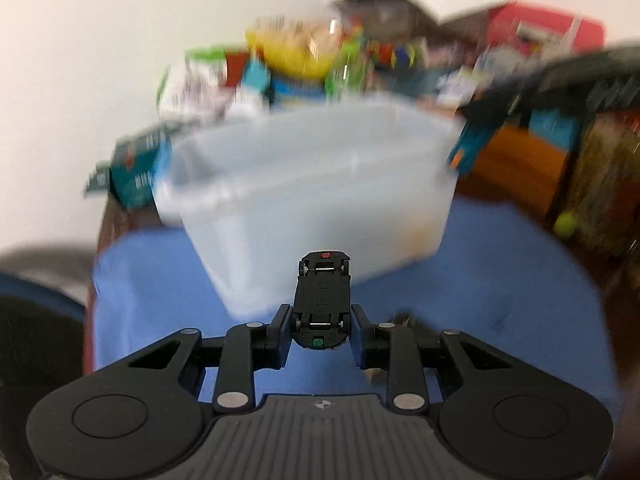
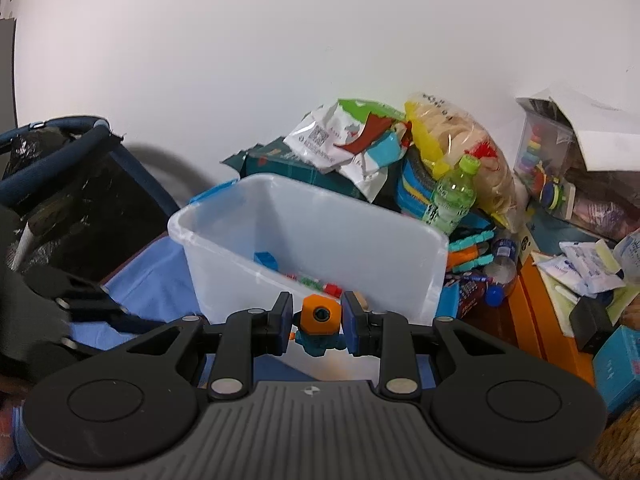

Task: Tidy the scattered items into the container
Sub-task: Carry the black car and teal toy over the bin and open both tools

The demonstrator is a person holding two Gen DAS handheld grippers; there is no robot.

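**On blue cloth: both grippers loaded, bin ahead**

Over the blue cloth covering the table, the left gripper pinches a black toy car, underside up, nose toward the clear plastic container. View is motion-blurred.

Right gripper is clamped on an orange-and-teal toy, just short of the container's near wall. Small bits already inside: a blue block, red and green pieces.

Room: white wall behind; clutter piled past the container, including snack bags, a green-capped bottle, boxes. Dark fabric bin to the left, and an orange box to the right.
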